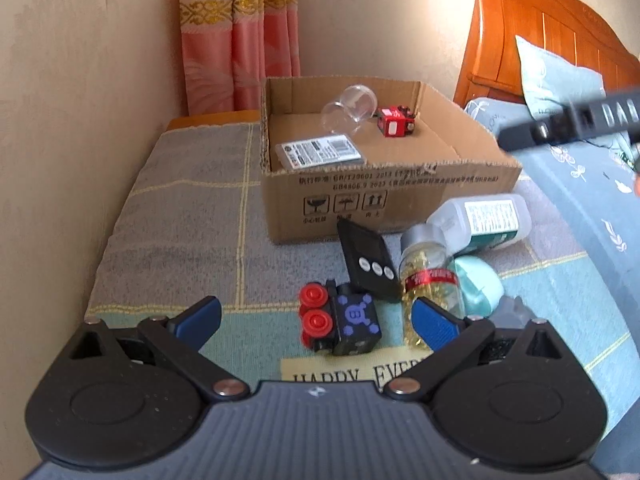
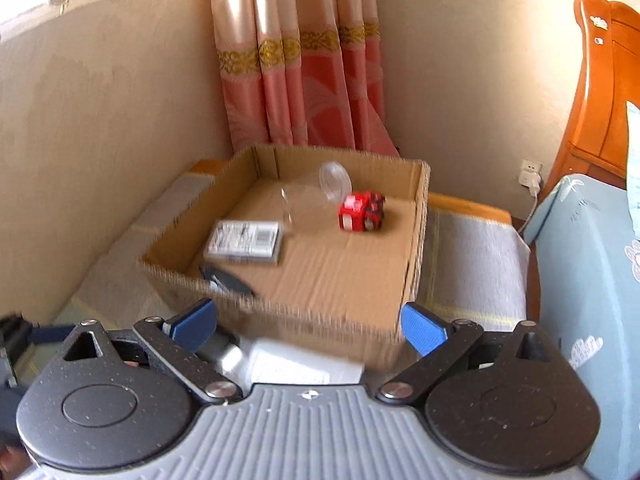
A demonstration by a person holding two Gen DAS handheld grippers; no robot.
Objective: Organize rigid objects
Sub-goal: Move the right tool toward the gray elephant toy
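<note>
Left gripper (image 1: 316, 316) stood wide, nothing between its blue pads, framing the black-and-red toy block (image 1: 340, 322) at lower centre of the left wrist view; judged lined up to take that piece next.

Right gripper (image 2: 306, 326) also wide and empty, held above the near wall of the cardboard box (image 2: 280, 312), white bottle (image 2: 288, 364) blurred just below it. It pointed at the box, though which thing it was meant for could not be told.

Box, upper centre of the left view, served as the collection bin: clear cup (image 1: 350, 110) on its side, red toy cube (image 1: 394, 122) beside it, flat labelled packet (image 1: 318, 150) at lower left of the floor.

Still outside, on the mat right of centre: black remote (image 1: 368, 260) leaning tilted, capsule bottle (image 1: 430, 284), teal round thing (image 1: 478, 280). Roughly half sorted, by my estimate.
</note>
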